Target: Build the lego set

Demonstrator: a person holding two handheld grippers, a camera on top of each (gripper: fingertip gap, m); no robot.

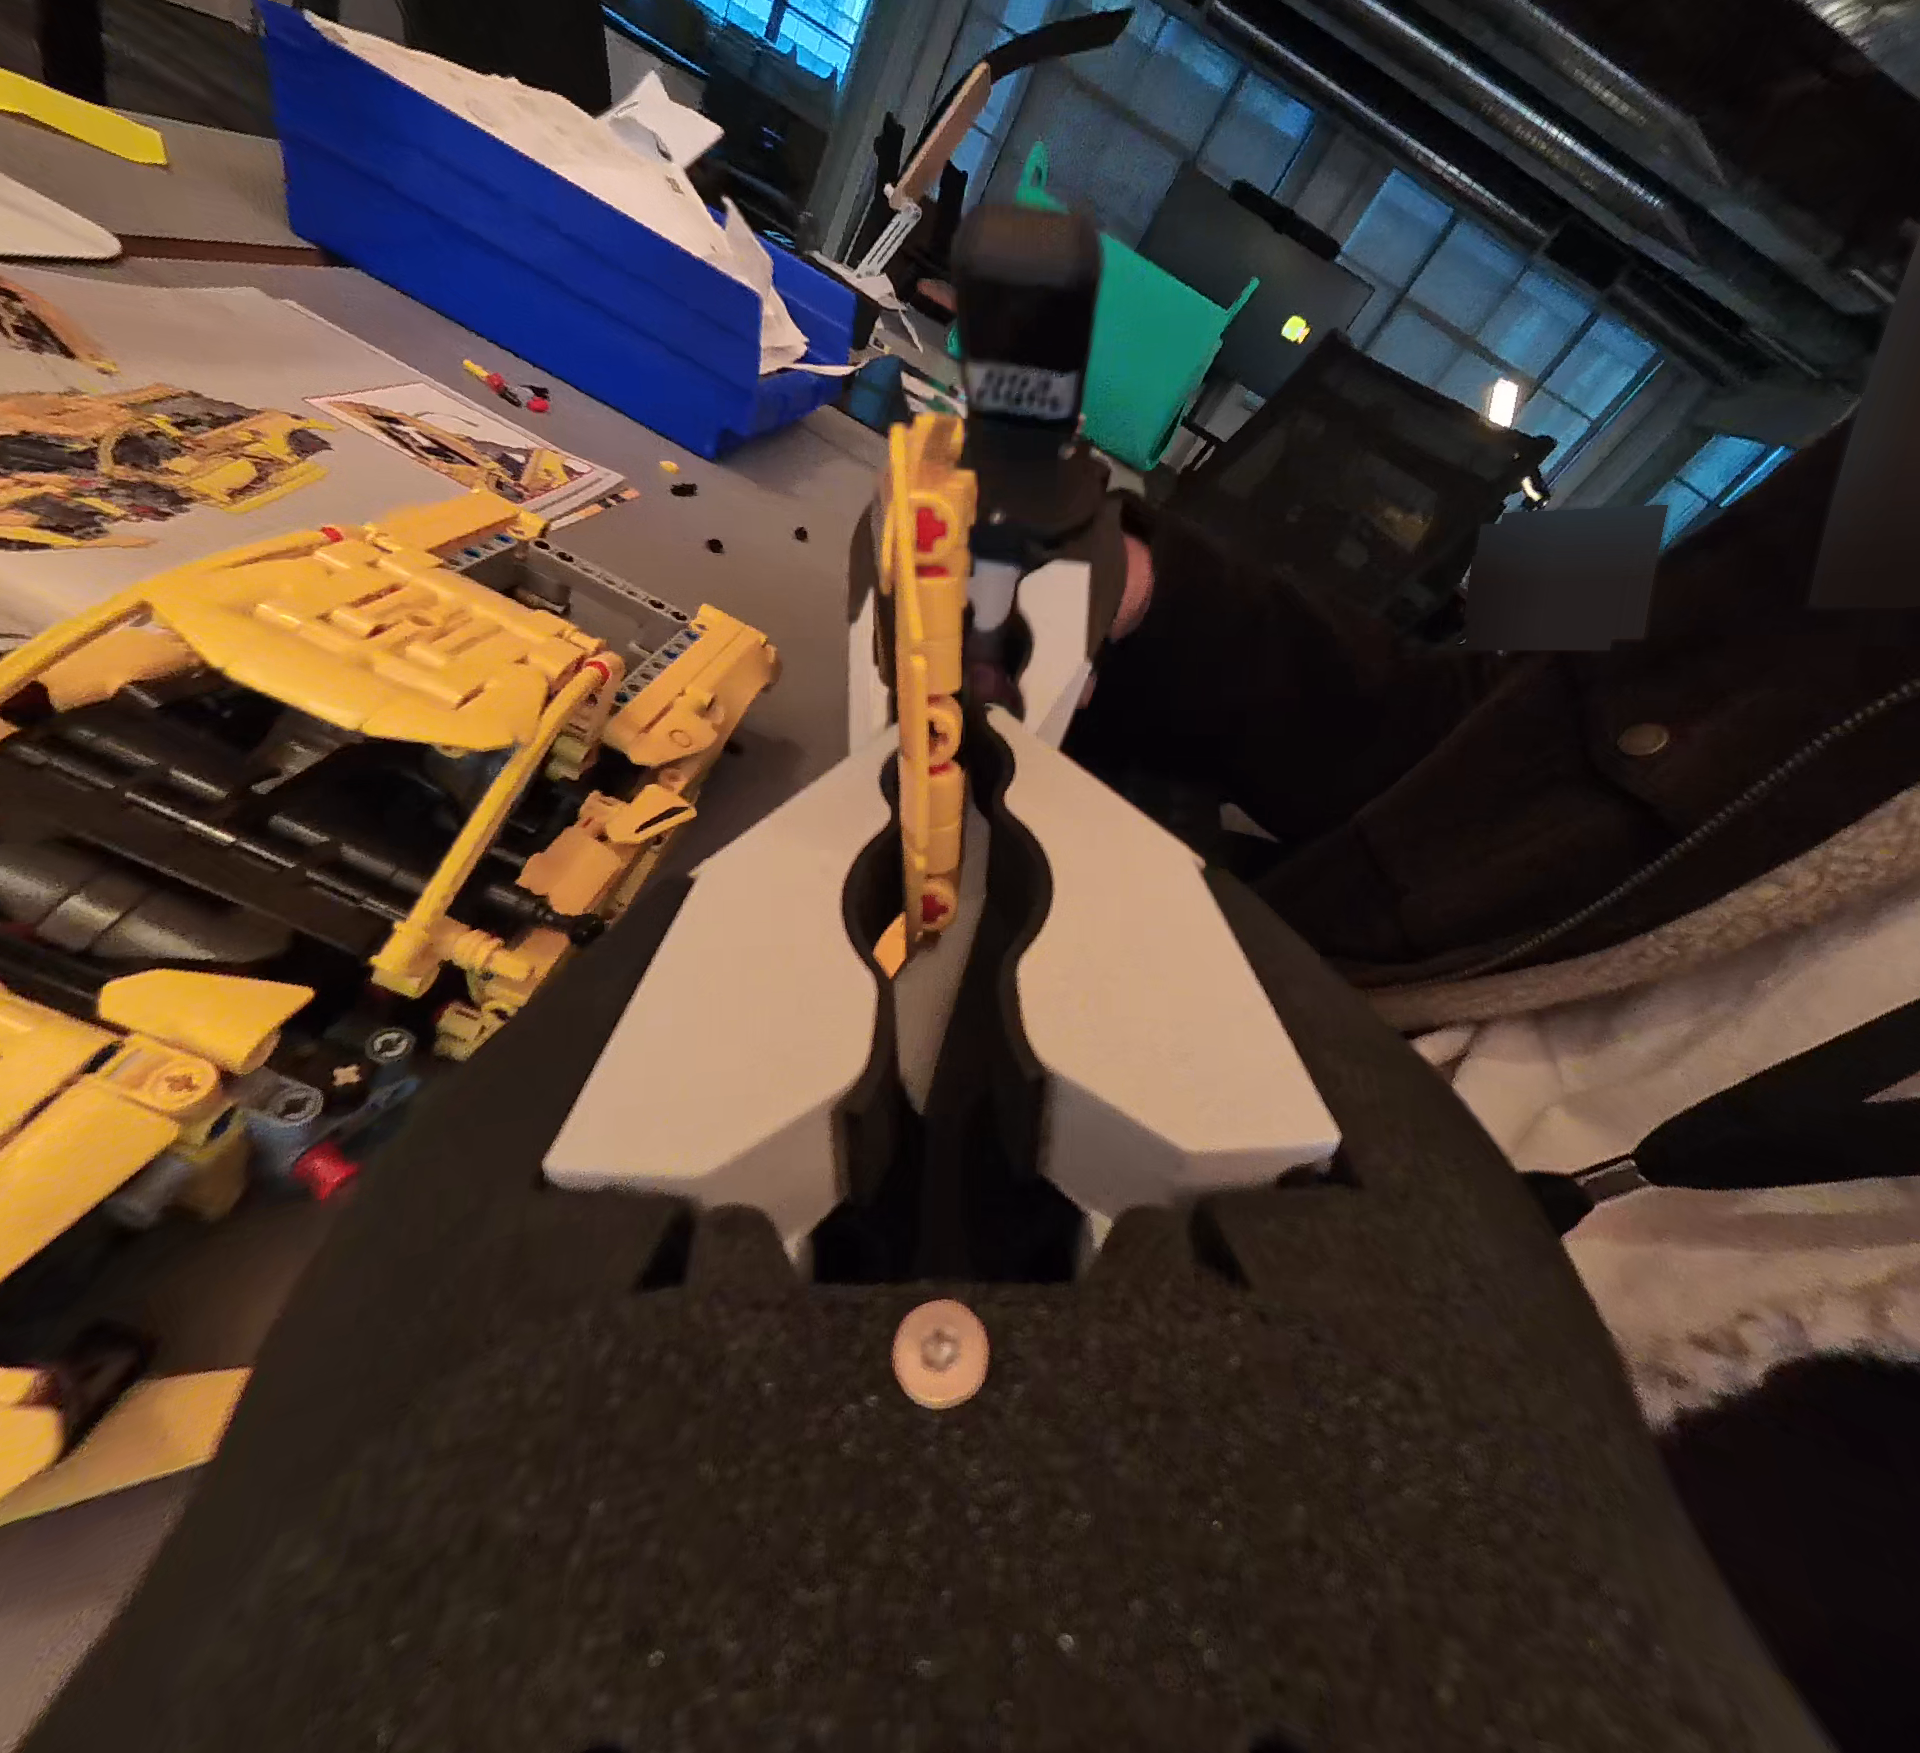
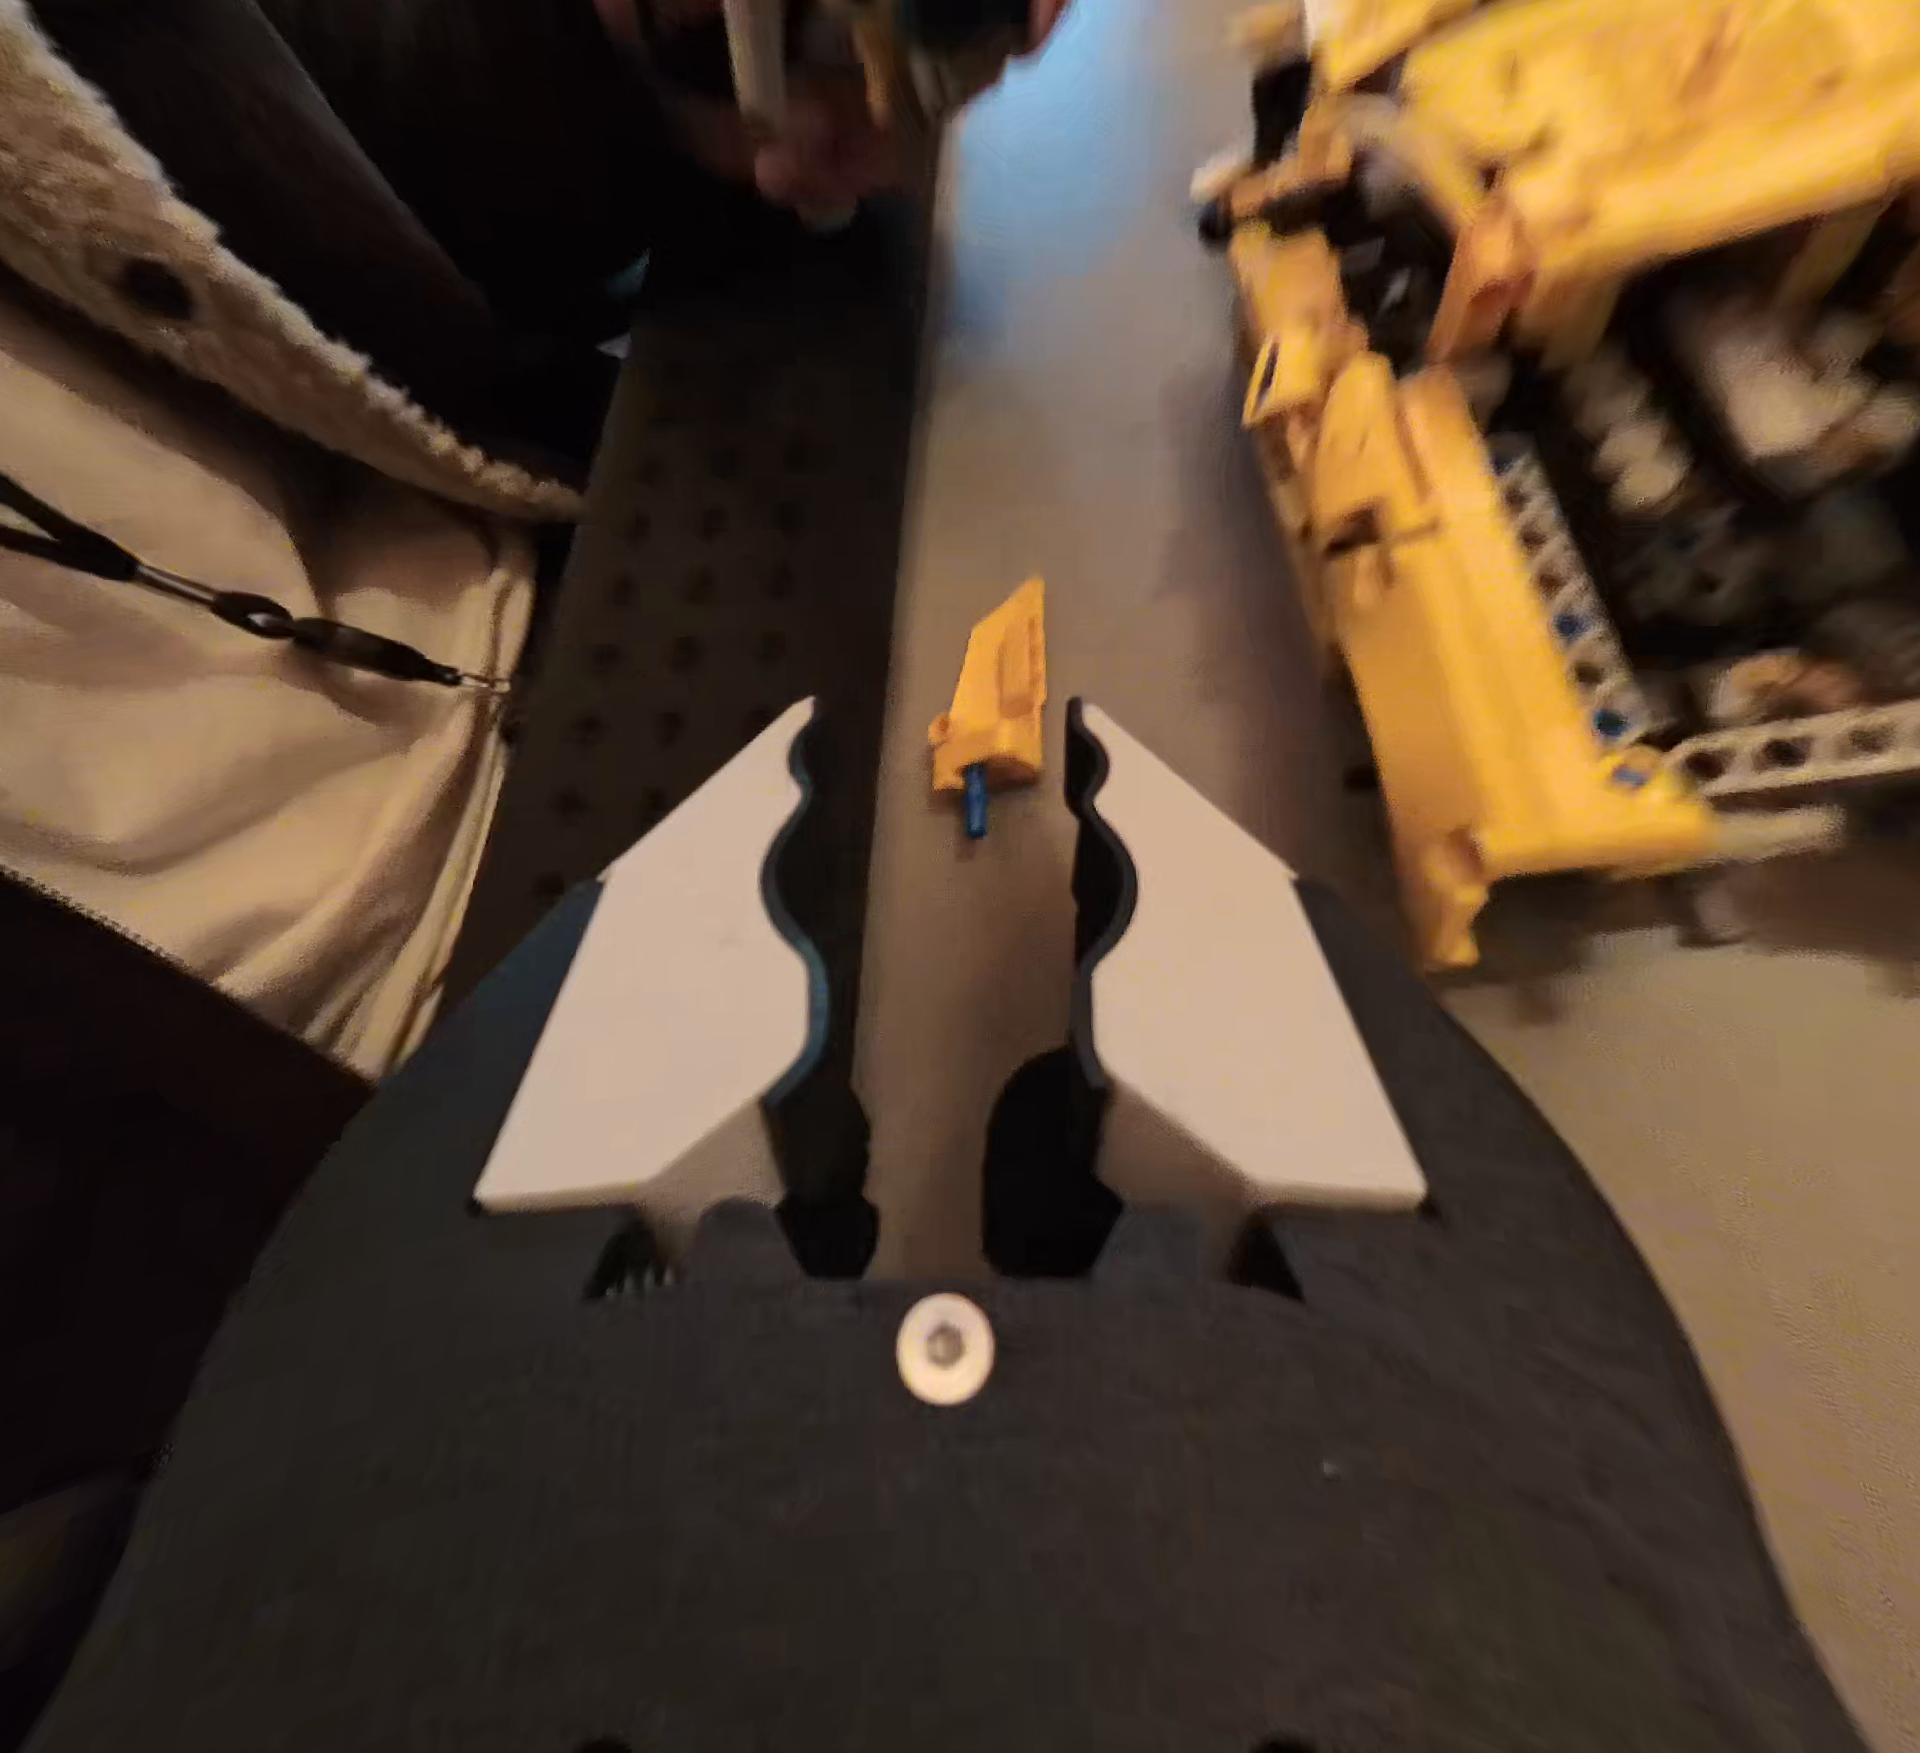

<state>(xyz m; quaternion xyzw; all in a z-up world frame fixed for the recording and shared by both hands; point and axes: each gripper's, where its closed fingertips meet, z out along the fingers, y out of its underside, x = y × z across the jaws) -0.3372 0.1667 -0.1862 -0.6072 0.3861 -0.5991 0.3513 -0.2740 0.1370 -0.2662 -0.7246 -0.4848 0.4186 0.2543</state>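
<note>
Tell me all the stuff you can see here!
car: one, yellow and black, half-built, on the table at the left
strip: one, yellow with red pins, held upright between the left fingers
small piece: one, yellow with a blue pin, lying on the table ahead of the right fingers
booklet: open pages with yellow pictures, behind the car
bin: one, blue, holding crumpled paper, behind the booklet
loose bits: a few, red, yellow and black, on the table by the bin
table: one, grey
left gripper: shut on the strip
right gripper: open, empty
</note>
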